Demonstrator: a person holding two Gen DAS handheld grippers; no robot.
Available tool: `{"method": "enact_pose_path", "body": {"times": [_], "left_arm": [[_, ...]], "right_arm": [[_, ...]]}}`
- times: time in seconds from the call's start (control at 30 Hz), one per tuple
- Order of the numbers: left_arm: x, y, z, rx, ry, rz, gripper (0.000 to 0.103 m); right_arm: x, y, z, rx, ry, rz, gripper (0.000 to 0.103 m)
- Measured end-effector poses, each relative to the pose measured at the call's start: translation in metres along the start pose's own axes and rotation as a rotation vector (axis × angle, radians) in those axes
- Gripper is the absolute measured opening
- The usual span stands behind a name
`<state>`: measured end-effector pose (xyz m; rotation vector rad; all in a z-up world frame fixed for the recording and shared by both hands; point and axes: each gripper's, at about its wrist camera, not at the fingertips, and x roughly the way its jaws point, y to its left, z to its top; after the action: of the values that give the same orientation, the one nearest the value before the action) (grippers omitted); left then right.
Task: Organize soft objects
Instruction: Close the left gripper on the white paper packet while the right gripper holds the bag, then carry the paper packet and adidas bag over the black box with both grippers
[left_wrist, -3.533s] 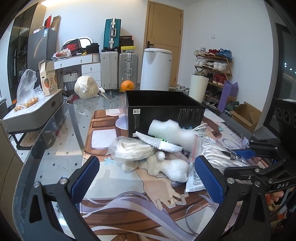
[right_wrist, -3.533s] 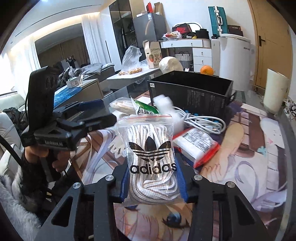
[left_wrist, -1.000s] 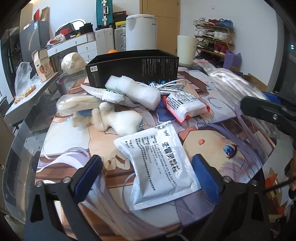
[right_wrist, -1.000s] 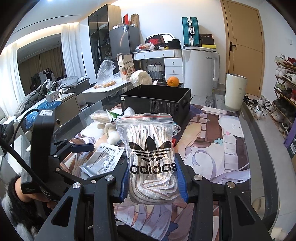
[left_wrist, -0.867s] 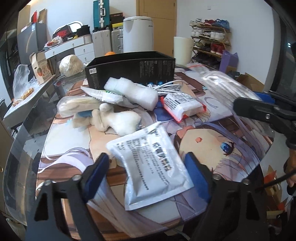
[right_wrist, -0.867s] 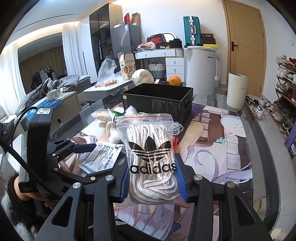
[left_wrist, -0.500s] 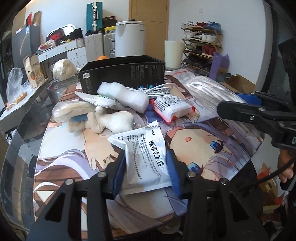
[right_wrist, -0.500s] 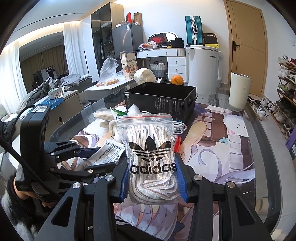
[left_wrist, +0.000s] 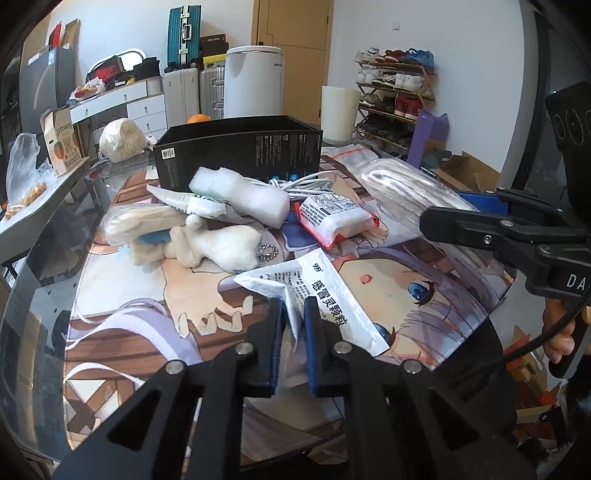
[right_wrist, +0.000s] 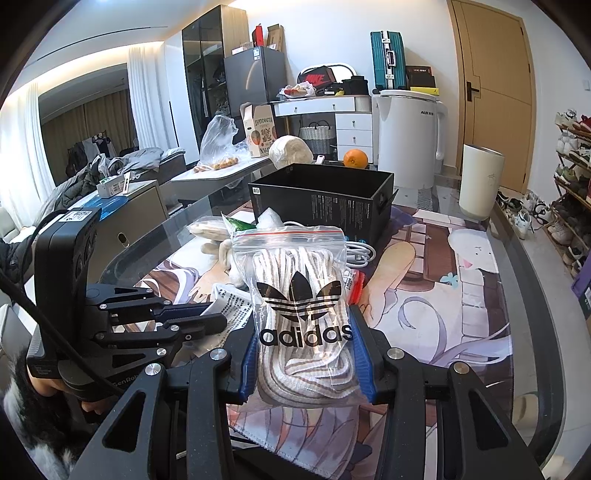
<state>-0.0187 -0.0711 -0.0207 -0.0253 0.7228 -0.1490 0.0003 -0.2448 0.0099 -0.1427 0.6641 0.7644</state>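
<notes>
My left gripper (left_wrist: 294, 314) has its jaws closing tight, and its blue pads pinch the crumpled near edge of a white printed sachet (left_wrist: 328, 295) lying on the mat. My right gripper (right_wrist: 304, 332) is shut on a clear zip bag of white laces (right_wrist: 295, 266), held above the table's near edge. That bag (left_wrist: 406, 188) and the right gripper show at the right of the left wrist view. Behind lie a white plush toy (left_wrist: 210, 243), a foam roll (left_wrist: 240, 195), a red-edged white pack (left_wrist: 332, 218) and a bagged cream item (left_wrist: 140, 221). An open black box (left_wrist: 240, 147) stands beyond them.
A printed mat (left_wrist: 424, 280) covers the glass table (left_wrist: 40, 280). A white cable (left_wrist: 306, 181) lies by the box. An orange (right_wrist: 355, 159) and a pale round bundle (right_wrist: 290, 149) sit behind it. A white bin (right_wrist: 480, 181) and a shoe rack (left_wrist: 395, 103) stand on the floor.
The left jaws went from wide open to pinched on the sachet, which folded up between them. The right gripper kept hold of the lace bag and stayed still.
</notes>
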Motion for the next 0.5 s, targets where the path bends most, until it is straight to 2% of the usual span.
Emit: {"method": "enact_pose_path", "body": {"times": [0.5], "left_arm": [[-0.025, 0.007, 0.007, -0.023, -0.101, -0.033, 0.006]], "right_arm": [[-0.008, 0.000, 0.001, 0.005, -0.036, 0.001, 0.043]]}}
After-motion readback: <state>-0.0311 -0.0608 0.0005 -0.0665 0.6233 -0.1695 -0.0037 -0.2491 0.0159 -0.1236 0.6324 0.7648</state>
